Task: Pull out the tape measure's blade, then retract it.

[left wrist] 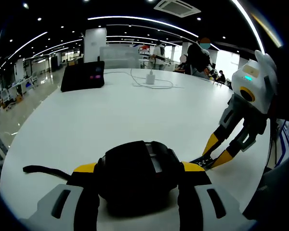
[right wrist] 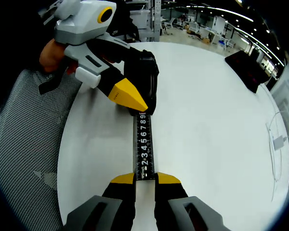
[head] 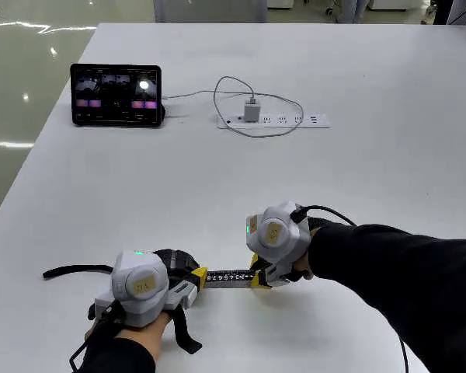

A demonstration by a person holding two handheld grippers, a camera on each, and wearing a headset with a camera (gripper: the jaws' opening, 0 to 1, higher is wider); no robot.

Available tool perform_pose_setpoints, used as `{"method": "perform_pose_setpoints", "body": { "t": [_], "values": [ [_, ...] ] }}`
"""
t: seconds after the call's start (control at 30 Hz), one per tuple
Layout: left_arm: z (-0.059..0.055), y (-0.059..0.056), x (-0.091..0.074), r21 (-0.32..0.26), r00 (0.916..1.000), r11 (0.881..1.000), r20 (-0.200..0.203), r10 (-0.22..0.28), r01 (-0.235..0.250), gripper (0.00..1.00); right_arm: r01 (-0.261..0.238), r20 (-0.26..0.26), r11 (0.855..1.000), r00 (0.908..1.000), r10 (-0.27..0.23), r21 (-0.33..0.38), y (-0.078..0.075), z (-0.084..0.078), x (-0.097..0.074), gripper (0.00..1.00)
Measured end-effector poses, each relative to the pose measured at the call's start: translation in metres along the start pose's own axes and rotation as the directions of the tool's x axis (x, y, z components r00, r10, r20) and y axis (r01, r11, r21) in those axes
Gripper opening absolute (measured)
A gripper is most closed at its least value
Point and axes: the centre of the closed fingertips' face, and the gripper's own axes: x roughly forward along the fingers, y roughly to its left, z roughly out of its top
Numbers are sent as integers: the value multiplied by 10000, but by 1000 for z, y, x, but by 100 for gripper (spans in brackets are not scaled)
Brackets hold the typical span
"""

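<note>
Left tongs [left wrist: 139, 167]: yellow tips clamped on either side of the round black tape measure case [head: 175, 264], which rests on the white surface [head: 357, 171] near its front edge. A short length of black blade with white numerals [right wrist: 144, 139] runs flat along the surface from the case mouth to the right tongs [right wrist: 145, 179]. Right tongs: closed on the blade's free end, one yellow tip on each edge. A black strap [head: 74, 271] trails from the case to the left. At the far side of the surface stand a black tablet with a lit screen [head: 116, 95] and a white power strip [head: 273, 120], well apart from the tape.
</note>
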Motion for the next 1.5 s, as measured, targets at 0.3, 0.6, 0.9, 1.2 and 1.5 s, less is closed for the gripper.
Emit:
{"method": "perform_pose_setpoints", "body": {
  "t": [0.3, 0.6, 0.9, 1.2, 1.5],
  "values": [
    [0, 0, 0, -53, 10000, 10000, -35, -36, 36, 61, 9, 232, 9998, 9997, -13, 188, 1, 5, 2, 10],
    [0, 0, 0, -100, 10000, 9999, -39, -46, 46, 61, 28, 285, 9999, 9996, -32, 129, 2, 9, 5, 11],
    [-1, 0, 0, -124, 9999, 9999, -79, -65, 64, 61, 31, 332, 10000, 9994, -34, 86, 1, 12, 6, 11],
    [-1, 0, -1, -289, 9997, 9994, -102, -204, 201, 60, 79, 413, 9999, 9991, -82, 78, 0, 15, 8, 11],
    [0, 1, -1, -388, 9997, 9989, -6, -245, 244, 60, -4, 642, 9998, 9979, -9, 199, -1, 20, 10, 11]
  ]
}}
